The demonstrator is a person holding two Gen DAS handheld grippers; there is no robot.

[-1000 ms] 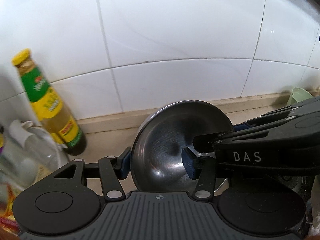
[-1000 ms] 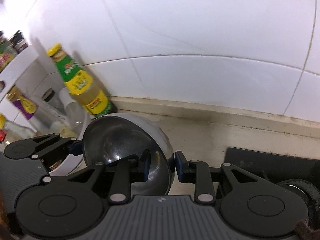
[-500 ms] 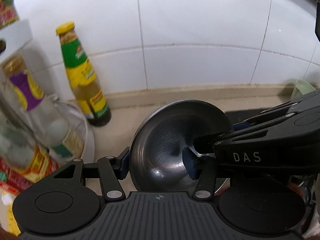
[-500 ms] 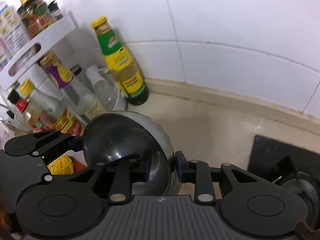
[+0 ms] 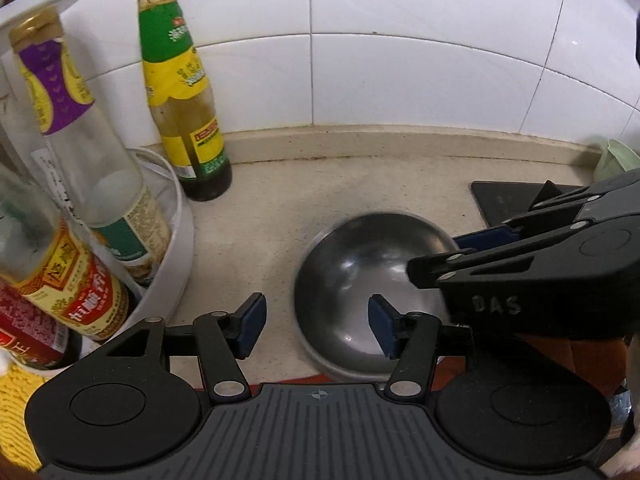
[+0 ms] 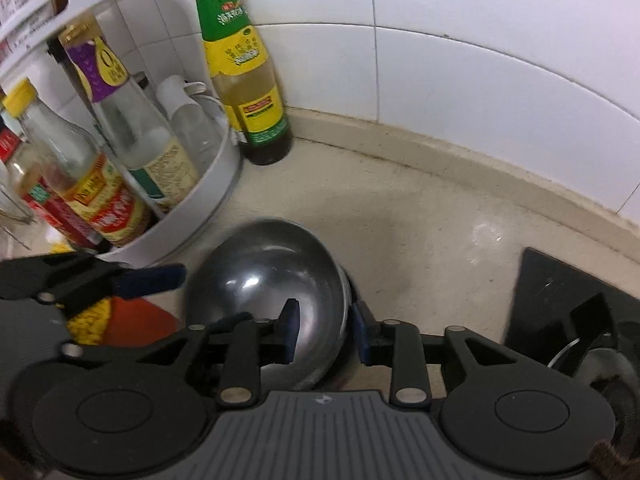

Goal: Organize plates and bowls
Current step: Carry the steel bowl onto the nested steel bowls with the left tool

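Observation:
A steel bowl (image 5: 368, 280) sits low over the beige counter, its hollow facing up; it also shows in the right wrist view (image 6: 272, 280). My left gripper (image 5: 316, 326) is open: its left pad stands clear of the rim, its right pad is inside the bowl. My right gripper (image 6: 325, 330) straddles the bowl's right rim, one pad inside and one outside, close to the wall. The right gripper's body reaches in from the right in the left wrist view (image 5: 520, 272).
A white round rack (image 6: 192, 200) of sauce bottles stands at the left. A green-and-yellow bottle (image 5: 180, 92) stands by the tiled wall. A black stove edge (image 6: 568, 308) lies at the right. A red item (image 6: 136, 320) and yellow cloth (image 5: 16, 412) lie near the front.
Both grippers tilted down and lowered the bowl to the counter. My left gripper let go of the rim and opened wider. The bottle rack came into view.

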